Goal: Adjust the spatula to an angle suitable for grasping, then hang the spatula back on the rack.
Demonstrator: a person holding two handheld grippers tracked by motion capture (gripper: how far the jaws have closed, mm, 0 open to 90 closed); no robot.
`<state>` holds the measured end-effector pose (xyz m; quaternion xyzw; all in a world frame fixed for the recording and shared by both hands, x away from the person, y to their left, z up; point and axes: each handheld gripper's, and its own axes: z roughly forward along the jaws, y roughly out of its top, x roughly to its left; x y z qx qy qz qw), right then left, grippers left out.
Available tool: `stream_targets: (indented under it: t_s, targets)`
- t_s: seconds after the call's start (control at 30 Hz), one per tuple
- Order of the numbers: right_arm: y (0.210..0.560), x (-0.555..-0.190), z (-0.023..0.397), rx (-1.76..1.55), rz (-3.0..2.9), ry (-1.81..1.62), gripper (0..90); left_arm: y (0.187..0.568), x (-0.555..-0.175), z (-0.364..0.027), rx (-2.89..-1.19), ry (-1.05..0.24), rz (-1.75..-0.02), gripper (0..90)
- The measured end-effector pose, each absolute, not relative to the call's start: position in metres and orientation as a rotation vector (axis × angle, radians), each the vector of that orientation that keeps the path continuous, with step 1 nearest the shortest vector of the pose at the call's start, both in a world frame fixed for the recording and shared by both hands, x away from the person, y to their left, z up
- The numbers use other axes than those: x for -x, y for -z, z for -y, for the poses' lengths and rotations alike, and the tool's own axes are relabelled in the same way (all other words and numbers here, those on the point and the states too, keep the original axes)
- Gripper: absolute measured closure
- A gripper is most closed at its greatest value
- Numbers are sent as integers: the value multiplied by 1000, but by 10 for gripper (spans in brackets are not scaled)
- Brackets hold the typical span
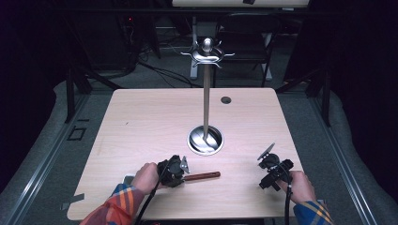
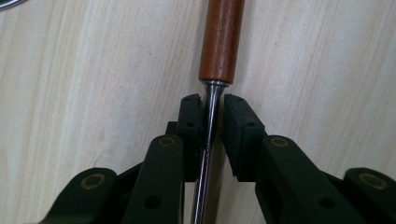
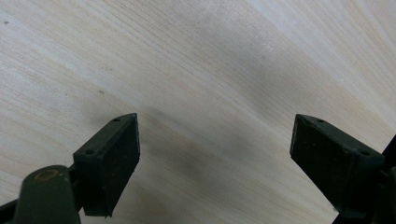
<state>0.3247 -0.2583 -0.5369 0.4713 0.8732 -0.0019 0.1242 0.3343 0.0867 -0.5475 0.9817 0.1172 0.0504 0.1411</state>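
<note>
The left gripper (image 1: 180, 168) sits low over the near-left part of the wooden table (image 1: 150, 122). Its jaws are nearly closed on the thin metal shank (image 2: 208, 126) of a utensil. In the left gripper view, both pads (image 2: 191, 126) stand close on either side of the shank, the left pad touching it; a narrow gap shows on the right side, so full contact there cannot be confirmed. The brown wooden handle (image 2: 222, 39) of the utensil begins just ahead of the jaw tips and extends straight away from the gripper, lying along the table surface. In the high view, that handle (image 1: 202, 176) points from the left gripper toward the right gripper. The utensil's other end is hidden under the left gripper and hand (image 1: 146, 177).

The right gripper (image 1: 272, 171) is well apart from the utensil, near the table's near-right edge, held by the right hand (image 1: 300, 186). Its jaws are wide open and hold nothing; the right gripper view shows bare table (image 3: 210, 70) between the two pads (image 3: 119, 154).

Beyond both grippers, roughly between them, a metal stand (image 1: 206, 93) rises upright from a round base (image 1: 205, 139), with hooked arms at its top (image 1: 207, 51).
</note>
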Motion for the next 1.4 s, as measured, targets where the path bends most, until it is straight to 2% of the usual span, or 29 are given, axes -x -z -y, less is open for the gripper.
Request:
stream_targets:
  t_s: [0.3, 0.87, 1.4]
  targets:
    - [537, -325, 258, -1373, -2548, 2, 155, 548, -331, -86, -2843, -207, -311, 817]
    - [537, -325, 258, -1376, -2547, 9, 155, 548, -329, -87, -2853, -255, -208, 839]
    - [537, -324, 257, -1365, -2557, 9, 155, 534, -331, -103, -2780, -288, -250, 840]
